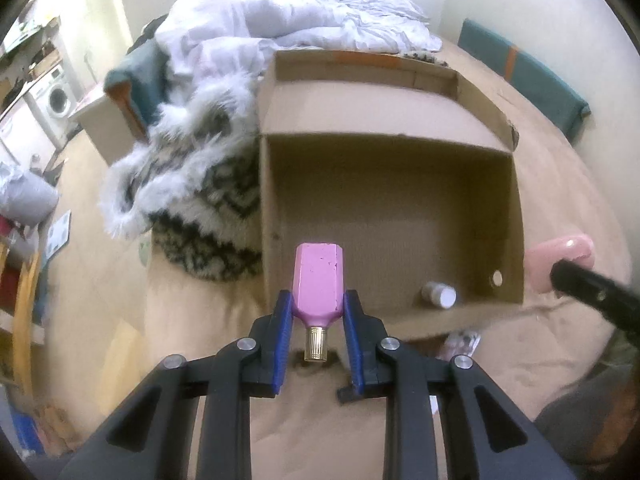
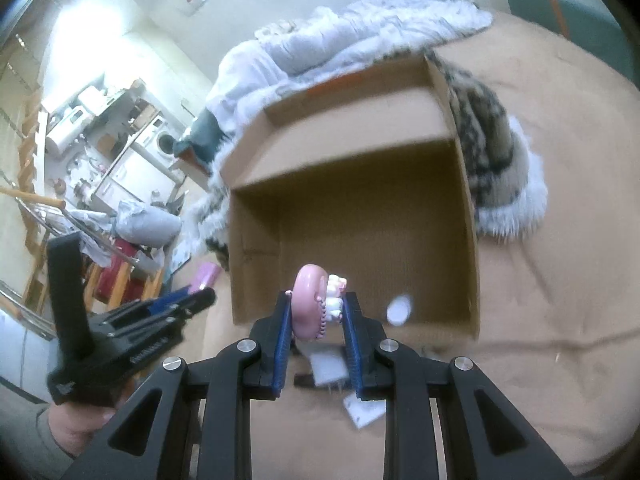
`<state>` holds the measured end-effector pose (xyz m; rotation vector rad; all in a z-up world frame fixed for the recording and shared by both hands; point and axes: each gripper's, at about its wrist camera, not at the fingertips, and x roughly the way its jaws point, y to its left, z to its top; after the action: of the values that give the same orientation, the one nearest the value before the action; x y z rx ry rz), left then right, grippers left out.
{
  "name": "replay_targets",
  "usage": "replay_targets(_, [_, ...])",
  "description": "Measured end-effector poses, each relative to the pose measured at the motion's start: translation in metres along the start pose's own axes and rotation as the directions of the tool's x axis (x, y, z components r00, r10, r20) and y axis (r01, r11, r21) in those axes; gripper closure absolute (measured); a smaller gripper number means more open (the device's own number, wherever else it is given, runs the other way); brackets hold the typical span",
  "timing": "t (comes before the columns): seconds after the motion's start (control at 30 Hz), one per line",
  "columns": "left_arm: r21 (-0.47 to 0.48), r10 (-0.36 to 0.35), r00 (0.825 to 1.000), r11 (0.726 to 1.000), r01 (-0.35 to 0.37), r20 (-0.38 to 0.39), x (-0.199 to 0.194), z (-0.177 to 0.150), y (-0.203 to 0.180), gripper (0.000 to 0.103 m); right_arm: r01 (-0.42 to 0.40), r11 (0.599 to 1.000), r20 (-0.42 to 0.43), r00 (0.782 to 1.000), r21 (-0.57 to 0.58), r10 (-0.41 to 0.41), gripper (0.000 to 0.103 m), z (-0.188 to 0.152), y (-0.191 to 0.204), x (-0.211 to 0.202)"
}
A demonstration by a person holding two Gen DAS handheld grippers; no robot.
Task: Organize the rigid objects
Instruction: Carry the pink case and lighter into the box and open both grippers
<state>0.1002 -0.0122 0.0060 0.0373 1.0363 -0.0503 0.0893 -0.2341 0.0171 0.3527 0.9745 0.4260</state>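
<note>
Over the tan bedspread (image 1: 560,360), seen from the left wrist, the left gripper (image 1: 318,308) has its blue pads clamped on the shoulders of a pink bottle (image 1: 319,284), gold cap (image 1: 315,344) pointing back toward the camera. The bottle hangs just before the near rim of an open cardboard box (image 1: 272,200). Inside the box, near its front right corner, lies a small white-capped jar (image 1: 439,294). A fluffy patterned blanket (image 1: 188,184) is bunched against the box's left wall.

From the right wrist, the right gripper (image 2: 318,312) is closed on a pink ring-shaped toy (image 2: 306,304) with a pale figure on its side, blurred enough that I can't quite make out what it is. It is held over the box's near edge. A white card (image 2: 366,410) lies on the bedspread below.
</note>
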Motion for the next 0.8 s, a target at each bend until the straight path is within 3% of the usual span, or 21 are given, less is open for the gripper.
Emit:
replay_targets(0.33, [0.015, 0.007, 1.0, 1.0, -0.007, -0.012, 0.045, 0.035, -0.021, 0.081, 0.019, 1.0, -0.037, 0.999, -0.011, -0.019, 0.077, 0.04, -0.016, 0.049])
replay_targets(0.8, [-0.013, 0.039, 0.996, 0.999, -0.04, -0.081, 0.106, 0.036, -0.03, 0.08, 0.065, 0.998, -0.124, 0.99, 0.004, -0.064, 0.077, 0.035, -0.042, 0.109])
